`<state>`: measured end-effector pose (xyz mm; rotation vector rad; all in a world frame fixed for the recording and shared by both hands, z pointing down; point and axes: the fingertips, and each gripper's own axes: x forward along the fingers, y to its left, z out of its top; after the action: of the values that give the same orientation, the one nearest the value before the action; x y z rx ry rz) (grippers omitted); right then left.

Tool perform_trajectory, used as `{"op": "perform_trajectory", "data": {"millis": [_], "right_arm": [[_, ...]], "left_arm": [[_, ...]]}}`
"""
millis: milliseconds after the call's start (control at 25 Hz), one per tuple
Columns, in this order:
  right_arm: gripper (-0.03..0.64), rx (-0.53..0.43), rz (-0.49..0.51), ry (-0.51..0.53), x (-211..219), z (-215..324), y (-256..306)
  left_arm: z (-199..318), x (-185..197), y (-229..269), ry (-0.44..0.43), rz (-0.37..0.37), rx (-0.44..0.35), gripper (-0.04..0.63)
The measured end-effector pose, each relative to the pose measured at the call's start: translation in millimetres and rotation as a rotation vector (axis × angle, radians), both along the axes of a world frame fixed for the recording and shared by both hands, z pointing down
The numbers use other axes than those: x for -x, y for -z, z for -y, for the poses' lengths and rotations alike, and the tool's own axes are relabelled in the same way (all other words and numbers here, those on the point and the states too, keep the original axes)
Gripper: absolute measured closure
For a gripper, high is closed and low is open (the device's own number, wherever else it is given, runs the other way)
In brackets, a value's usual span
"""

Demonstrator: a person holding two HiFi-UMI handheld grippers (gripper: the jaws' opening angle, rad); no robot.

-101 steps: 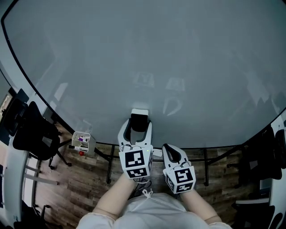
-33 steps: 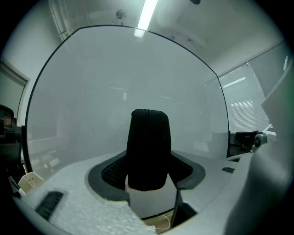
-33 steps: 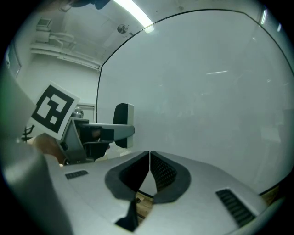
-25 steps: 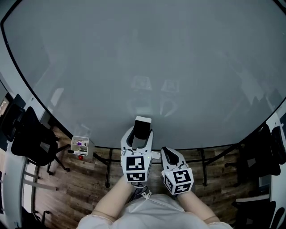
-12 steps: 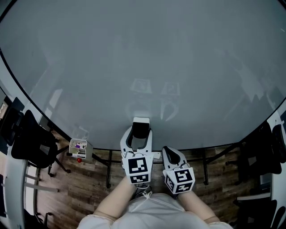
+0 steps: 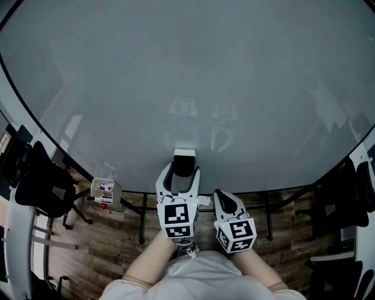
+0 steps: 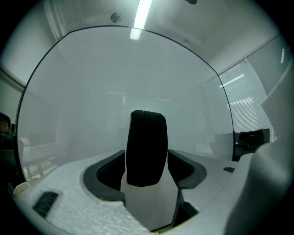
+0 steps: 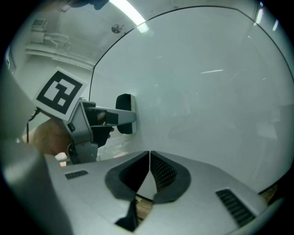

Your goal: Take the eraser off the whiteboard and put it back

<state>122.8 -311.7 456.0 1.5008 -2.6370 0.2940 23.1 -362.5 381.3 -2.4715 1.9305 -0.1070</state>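
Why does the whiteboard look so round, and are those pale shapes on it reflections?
Head view: the wide lens bows the whiteboard; the pale shapes are faint reflections in its glossy face. Left gripper view: fisheye with dark corners, a ceiling light glaring on top. Right gripper view: same bend, the foreground soft.

Dim, even grey light across the large glossy whiteboard (image 6: 187,70), long ceiling strip lamp (image 7: 142,13) glaring above its top edge, faint reflections low on it, strong fisheye bending its frame, dark vignetted corners.
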Motion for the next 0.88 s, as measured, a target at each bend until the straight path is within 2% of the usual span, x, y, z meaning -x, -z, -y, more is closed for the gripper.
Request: {"op": "perform_trajectory", "data": {"millis": [240,440,480,640,720,880], "right_arm": [[0.588,-0.044,-0.009,-0.003,-1,-12,9],[0.588,-0.043,-0.018,0.003,3,-21,6],[0.588,-0.042,-0.022,0.006,5,-23,5],[0.589,-0.043,-0.033,0.035,14,-29,3],[0.589,-0.046,-0.03,0.044,16,-31,4],[0.589,-0.049,-0.033,0.049,21,-34,4]], "left_arm": [[-27,9,-3,0.017,-0.012,-0.007,0.316],[-49,1,-22,-0.003,0.016,0.014,0.318],[-52,1,-27,-0.007,0.014,0.022,0.334],[-64,5,-35,-0.017,-0.055,0.035,0.534],[-68,7,-37,-0.021,-0.08,0.045,0.563],[-72,12,-47,-0.013,-0.063,0.066,0.578]]}}
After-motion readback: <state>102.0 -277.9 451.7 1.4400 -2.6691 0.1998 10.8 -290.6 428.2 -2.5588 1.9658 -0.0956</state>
